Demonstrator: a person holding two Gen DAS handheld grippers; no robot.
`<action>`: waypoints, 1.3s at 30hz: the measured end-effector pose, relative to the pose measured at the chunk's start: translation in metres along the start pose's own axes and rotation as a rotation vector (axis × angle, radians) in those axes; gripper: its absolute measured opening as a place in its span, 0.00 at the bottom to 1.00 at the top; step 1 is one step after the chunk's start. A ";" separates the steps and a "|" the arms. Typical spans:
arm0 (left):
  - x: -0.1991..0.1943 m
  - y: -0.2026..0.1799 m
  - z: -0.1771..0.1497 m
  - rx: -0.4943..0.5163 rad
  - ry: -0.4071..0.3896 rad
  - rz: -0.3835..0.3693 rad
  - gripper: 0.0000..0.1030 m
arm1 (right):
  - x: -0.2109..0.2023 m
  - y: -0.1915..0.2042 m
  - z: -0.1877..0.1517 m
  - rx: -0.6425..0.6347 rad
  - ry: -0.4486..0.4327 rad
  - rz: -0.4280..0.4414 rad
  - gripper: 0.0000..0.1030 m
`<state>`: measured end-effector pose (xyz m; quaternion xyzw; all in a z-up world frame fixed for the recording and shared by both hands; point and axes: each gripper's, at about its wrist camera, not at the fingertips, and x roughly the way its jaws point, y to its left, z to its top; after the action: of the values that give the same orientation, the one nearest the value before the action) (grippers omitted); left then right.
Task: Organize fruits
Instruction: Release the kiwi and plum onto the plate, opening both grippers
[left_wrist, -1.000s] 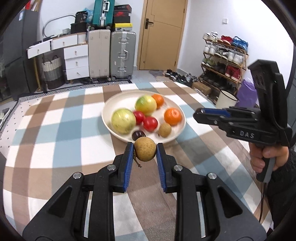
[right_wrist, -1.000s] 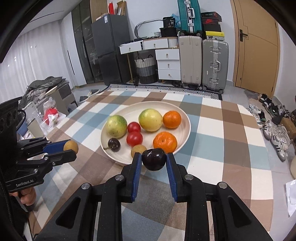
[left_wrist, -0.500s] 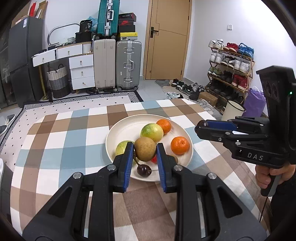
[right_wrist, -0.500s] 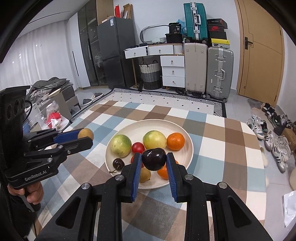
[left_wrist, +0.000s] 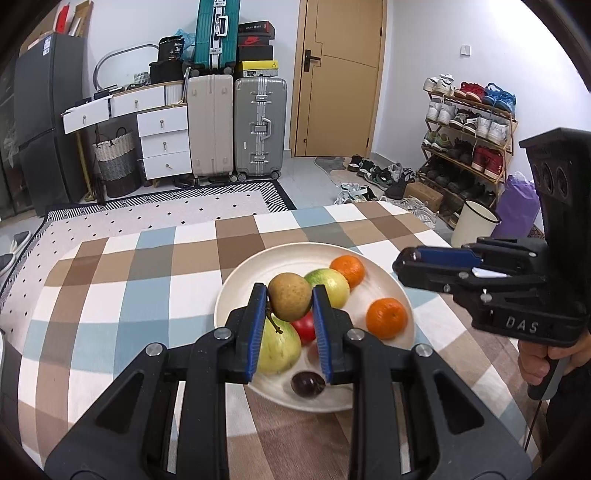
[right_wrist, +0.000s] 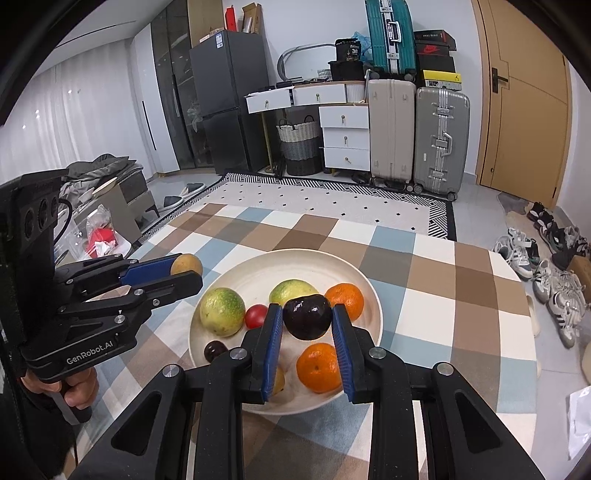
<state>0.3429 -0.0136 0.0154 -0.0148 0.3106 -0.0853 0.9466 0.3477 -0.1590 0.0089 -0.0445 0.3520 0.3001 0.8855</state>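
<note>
Fruits are waiting in two places: most of them in a cream plate (left_wrist: 236, 288) on the checked tablecloth (left_wrist: 110, 288), and two in the grippers above it. Nearest to the left wrist camera, the left gripper (left_wrist: 289, 301) is pressing its blue pads on a small brown pear (left_wrist: 289, 301), whose thin stem is hanging down; the jaws are closed on it with no gap. In the right wrist view, the right gripper (right_wrist: 307, 317) is squeezing a dark purple plum (right_wrist: 307, 317) in the same way, both pads touching its sides. A hand (right_wrist: 79, 391) is holding the handle of the left gripper at the left edge of this view.

Just behind the grippers, a second dark plum (left_wrist: 307, 384) is lying at the near rim of the plate. A large yellow-green fruit (right_wrist: 222, 311) is sitting at the left, with a red tomato (right_wrist: 255, 315) just beside it. One orange (right_wrist: 319, 367) is resting at the near right, another orange (right_wrist: 345, 300) further back, next to a second green fruit (right_wrist: 291, 290).

Far behind the table, suitcases (left_wrist: 260, 125), white drawers (left_wrist: 164, 142) and a wooden door (left_wrist: 341, 77) are standing against the wall.
</note>
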 end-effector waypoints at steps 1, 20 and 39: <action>0.006 0.002 0.002 0.003 0.003 0.003 0.21 | 0.004 -0.001 0.000 0.002 0.005 0.000 0.27; 0.055 0.007 -0.009 0.025 0.058 0.001 0.21 | 0.043 -0.004 -0.005 -0.021 0.073 0.010 0.27; 0.045 -0.001 -0.012 0.036 0.060 -0.043 0.23 | 0.046 0.001 -0.007 -0.022 0.078 0.024 0.33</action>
<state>0.3714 -0.0224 -0.0204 -0.0017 0.3370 -0.1116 0.9349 0.3693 -0.1375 -0.0261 -0.0617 0.3834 0.3126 0.8669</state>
